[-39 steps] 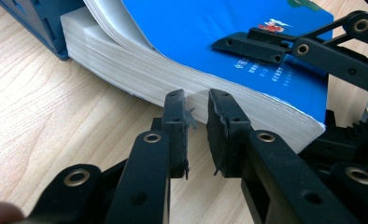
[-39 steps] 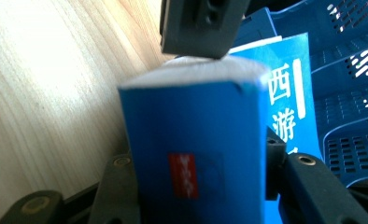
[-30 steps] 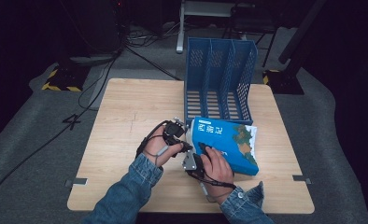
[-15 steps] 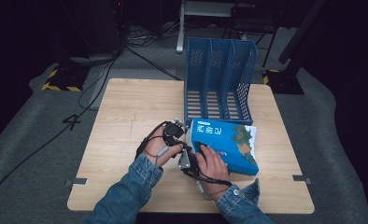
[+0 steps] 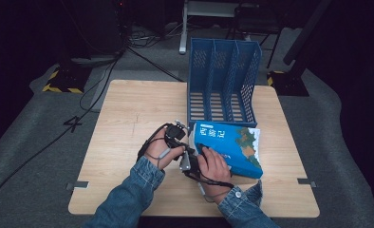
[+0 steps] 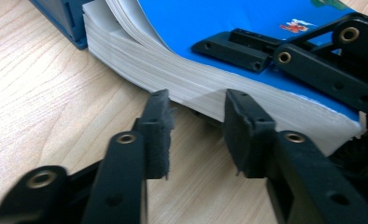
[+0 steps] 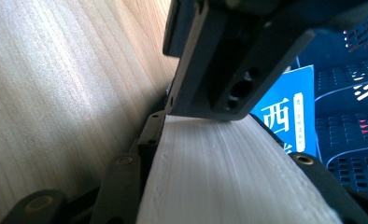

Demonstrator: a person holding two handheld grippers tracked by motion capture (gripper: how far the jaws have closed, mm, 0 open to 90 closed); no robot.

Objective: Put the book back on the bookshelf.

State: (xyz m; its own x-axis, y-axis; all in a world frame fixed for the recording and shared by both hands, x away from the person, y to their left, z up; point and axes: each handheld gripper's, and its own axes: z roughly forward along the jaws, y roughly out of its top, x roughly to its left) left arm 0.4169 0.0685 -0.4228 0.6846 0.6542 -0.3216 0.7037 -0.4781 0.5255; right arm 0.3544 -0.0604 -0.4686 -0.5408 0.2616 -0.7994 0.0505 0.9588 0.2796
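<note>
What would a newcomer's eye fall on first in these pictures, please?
Most likely the thick blue book lying near the table's front edge, with both hands bunched at its left end. The right claw is clamped across its page block, while the left claw stands open just short of the pages, its jaws having just been opening with nothing between them. Behind stands an empty blue file rack, open toward the book.

Blue file rack (image 5: 223, 80) blocks directly behind the book (image 5: 230, 147).
</note>
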